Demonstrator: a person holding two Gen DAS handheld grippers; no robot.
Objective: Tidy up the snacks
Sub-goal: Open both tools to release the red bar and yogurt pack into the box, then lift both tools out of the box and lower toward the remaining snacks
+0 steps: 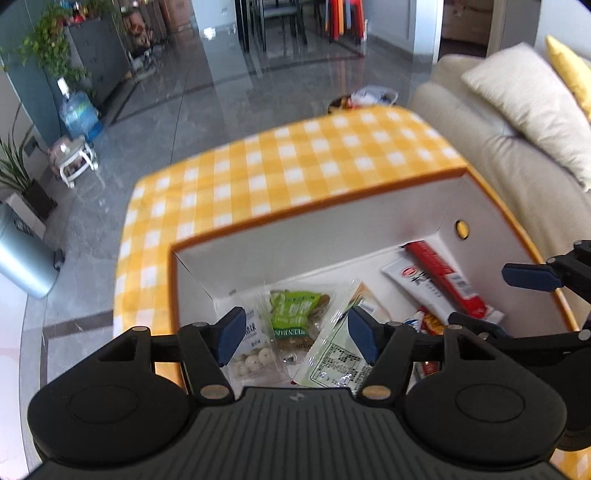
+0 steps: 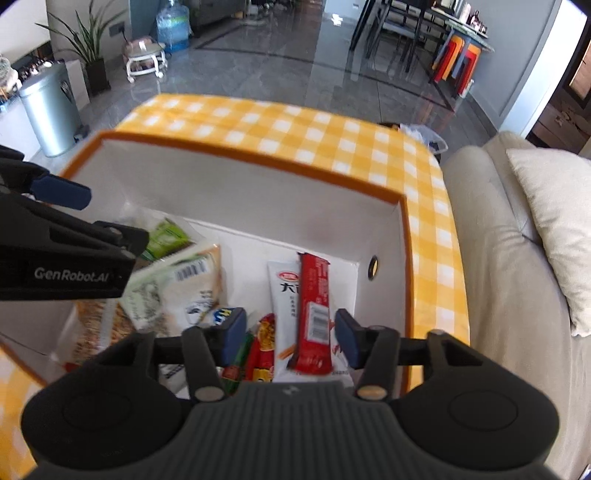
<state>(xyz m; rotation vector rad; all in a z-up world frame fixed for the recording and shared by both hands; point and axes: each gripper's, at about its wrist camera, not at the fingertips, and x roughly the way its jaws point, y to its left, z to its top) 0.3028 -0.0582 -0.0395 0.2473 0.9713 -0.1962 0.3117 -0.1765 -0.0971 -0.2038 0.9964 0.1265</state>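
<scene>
An orange-rimmed white box stands on the yellow checked tablecloth and holds several snack packets. My left gripper is open above a green packet, a bag of white balls and a clear-and-green packet. My right gripper is open above a red bar lying on a white tube packet. The box also shows in the right wrist view, with a beige packet at its left. Neither gripper holds anything.
A beige sofa with a cushion runs along the table's right side. A metal bin, a water bottle, a small stool and plants stand on the grey floor to the left.
</scene>
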